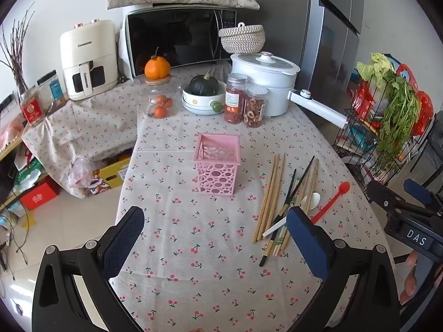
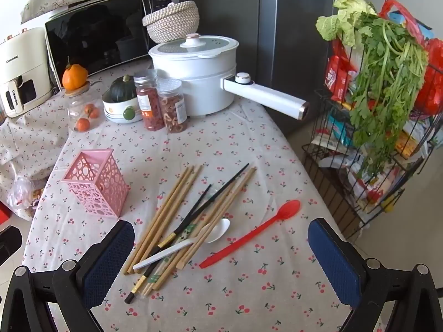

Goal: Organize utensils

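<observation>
Two hand-held tools hover above a tabletop (image 2: 249, 298) covered in cherry-print cloth. The left tool (image 1: 216, 238) is spread wide and holds nothing. The right tool (image 2: 221, 260) is likewise released and empty. Just beyond the right tool lies a loose pile of wooden chopsticks (image 2: 171, 207), black chopsticks (image 2: 210, 199), a white spoon (image 2: 193, 240) and a red spoon (image 2: 254, 232). A pink holder (image 1: 217, 163) stands upright left of the pile.

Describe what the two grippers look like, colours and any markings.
Both the left gripper and the right gripper have black frames with round silver screws and flat fingers faced with dark blue textured pads. The left camera shows white letters "DAS" on the right gripper's body. No cables or sleeves show.
</observation>
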`<state>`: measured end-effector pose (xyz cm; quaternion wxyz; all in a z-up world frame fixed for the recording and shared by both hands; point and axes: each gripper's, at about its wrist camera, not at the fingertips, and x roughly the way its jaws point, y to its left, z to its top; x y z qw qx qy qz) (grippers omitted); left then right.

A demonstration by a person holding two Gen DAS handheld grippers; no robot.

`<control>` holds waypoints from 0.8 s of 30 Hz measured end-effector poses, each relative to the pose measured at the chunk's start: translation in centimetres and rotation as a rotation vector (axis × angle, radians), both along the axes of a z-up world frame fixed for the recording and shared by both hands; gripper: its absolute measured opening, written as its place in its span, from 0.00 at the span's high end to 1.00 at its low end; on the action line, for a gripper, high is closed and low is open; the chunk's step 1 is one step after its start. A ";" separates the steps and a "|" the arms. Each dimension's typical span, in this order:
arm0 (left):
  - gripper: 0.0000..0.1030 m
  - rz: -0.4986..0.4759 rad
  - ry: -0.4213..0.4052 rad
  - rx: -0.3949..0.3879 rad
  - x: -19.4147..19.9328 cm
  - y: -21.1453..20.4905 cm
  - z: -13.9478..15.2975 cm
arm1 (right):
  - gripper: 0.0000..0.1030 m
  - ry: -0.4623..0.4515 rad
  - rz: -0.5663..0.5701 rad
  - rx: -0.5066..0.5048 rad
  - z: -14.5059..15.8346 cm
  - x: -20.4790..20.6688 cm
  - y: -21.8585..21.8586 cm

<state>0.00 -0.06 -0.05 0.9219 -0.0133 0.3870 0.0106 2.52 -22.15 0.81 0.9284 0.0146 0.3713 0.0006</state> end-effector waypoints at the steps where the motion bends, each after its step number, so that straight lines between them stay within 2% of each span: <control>1: 0.00 0.000 0.001 0.005 0.0 0.0 0.0 | 0.00 0.002 0.002 -0.001 0.0 0.0 0.1; 4: 0.00 -0.005 0.001 0.017 0.0 -0.4 -0.1 | 0.00 0.004 0.007 -0.002 -0.1 -0.2 0.4; 5: 0.00 -0.003 -0.009 -0.021 -0.3 0.0 0.1 | 0.00 0.003 -0.004 0.012 -0.1 -0.2 0.1; 24: 0.00 0.001 -0.006 -0.022 -0.5 0.4 0.3 | 0.00 0.008 0.012 -0.029 -0.3 0.0 0.5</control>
